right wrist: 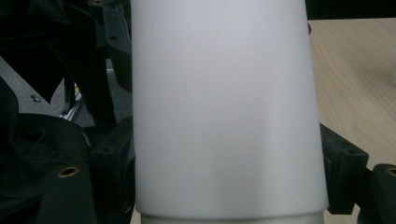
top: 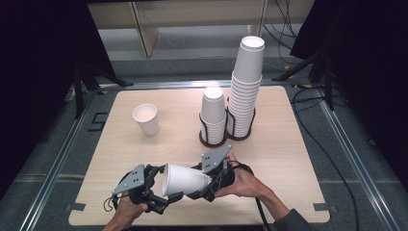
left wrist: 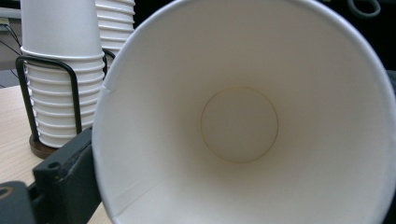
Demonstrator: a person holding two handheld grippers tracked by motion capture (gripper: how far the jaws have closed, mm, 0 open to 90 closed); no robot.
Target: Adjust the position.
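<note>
From the high view, a white paper cup (top: 185, 179) lay on its side in the air just above the near edge of the table (top: 284, 159), held between the left gripper (top: 163, 195) at its open mouth and the right gripper (top: 204, 185) at its narrow base, with a lone upright cup (top: 146, 119) and two racked cup stacks (top: 235, 96) standing well apart behind. In the left gripper view, the cup's open mouth (left wrist: 243, 121) faced the camera, one black jaw pressed against its rim at lower left; whether the other jaw had closed on it could not be told, and a hard squeeze there would likely have buckled the thin rim. In the right gripper view, the cup wall (right wrist: 226, 107) stood between both black jaws, which clasped it from either side. A second rim at the bottom edge suggested a nested cup, so pulling unevenly might have crushed the wall or dropped one.
</note>
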